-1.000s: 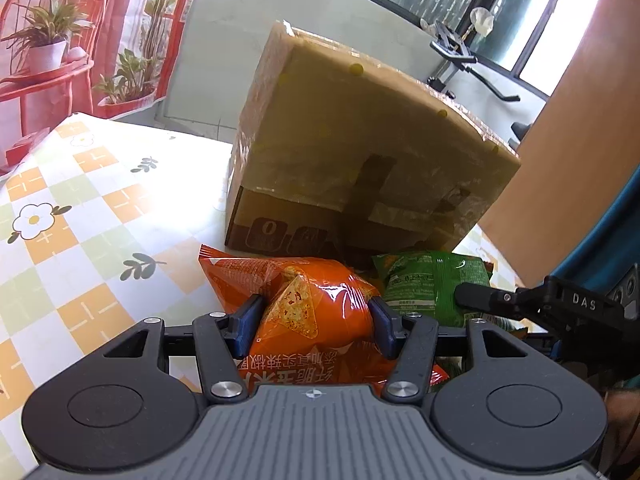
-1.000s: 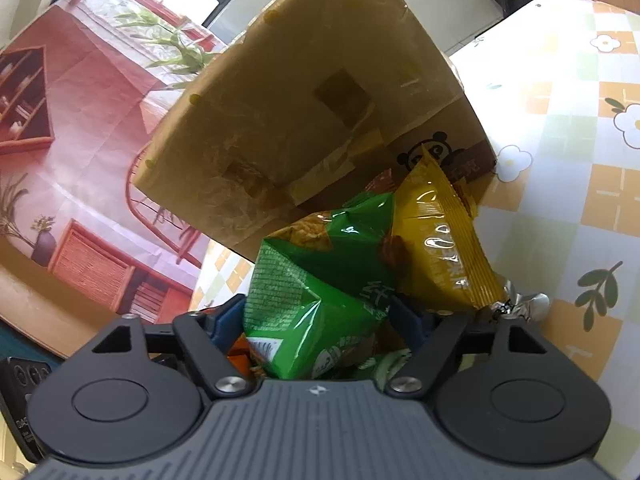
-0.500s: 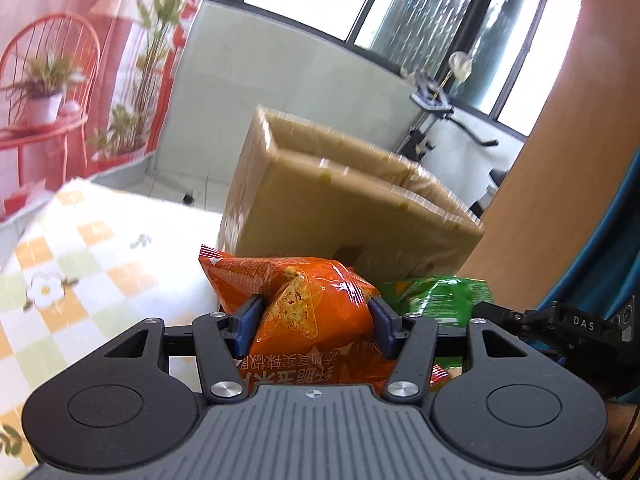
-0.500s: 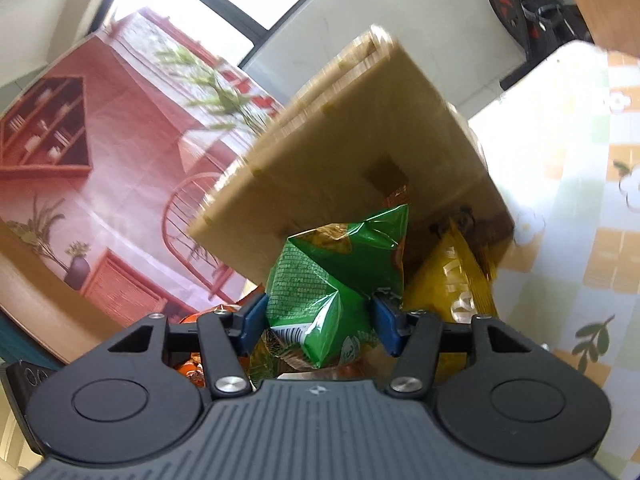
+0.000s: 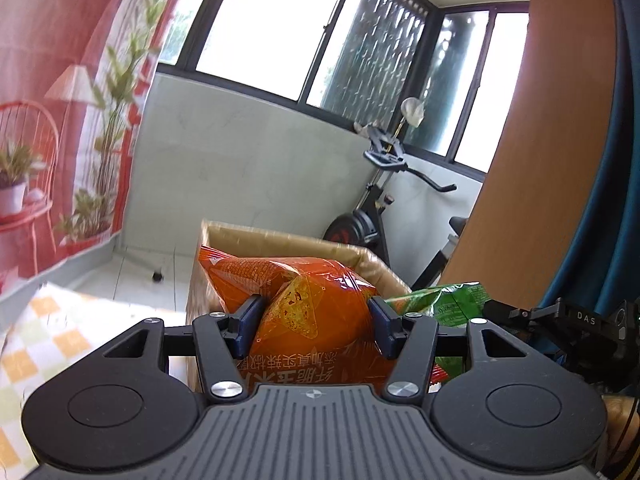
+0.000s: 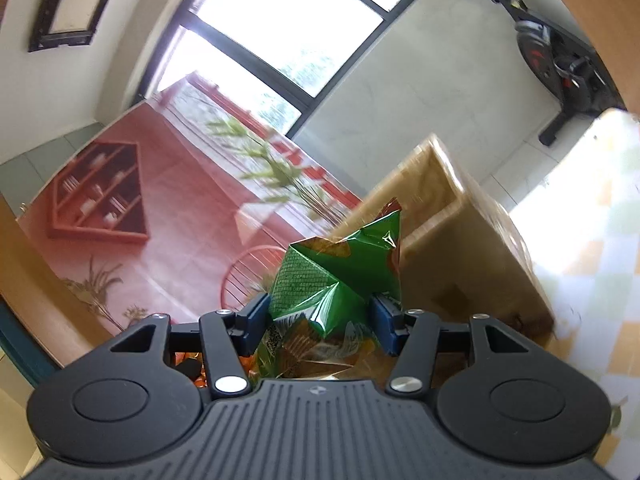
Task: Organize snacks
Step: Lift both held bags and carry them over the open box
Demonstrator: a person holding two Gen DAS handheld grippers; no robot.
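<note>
Left gripper (image 5: 316,322): jaws part-way apart, both blue pads pressed into the sides of an orange snack bag (image 5: 308,308), which bulges between them. Grasped, clear of the table. Bag's crimped top edge points forward and left, overlapping the near rim of the cardboard box (image 5: 288,246).

Right gripper (image 6: 320,318): jaws closing, a green snack bag (image 6: 336,276) between them; both pads dent the foil, bag creased at the pinch. Grasped. Its top corner sticks up and forward, toward the box (image 6: 460,248).

In the left wrist view the green snack bag (image 5: 448,300) shows just right of the orange one, with the right gripper's (image 5: 580,320) black body behind it at the frame edge.

Beyond: the box stands open-topped on a checked tablecloth (image 5: 44,332), directly ahead of both bags. Tablecloth blurred.

Far: tiled floor, an exercise bike (image 5: 384,200) by the wall under dark-framed windows, red printed backdrop (image 5: 60,120) to the left.
</note>
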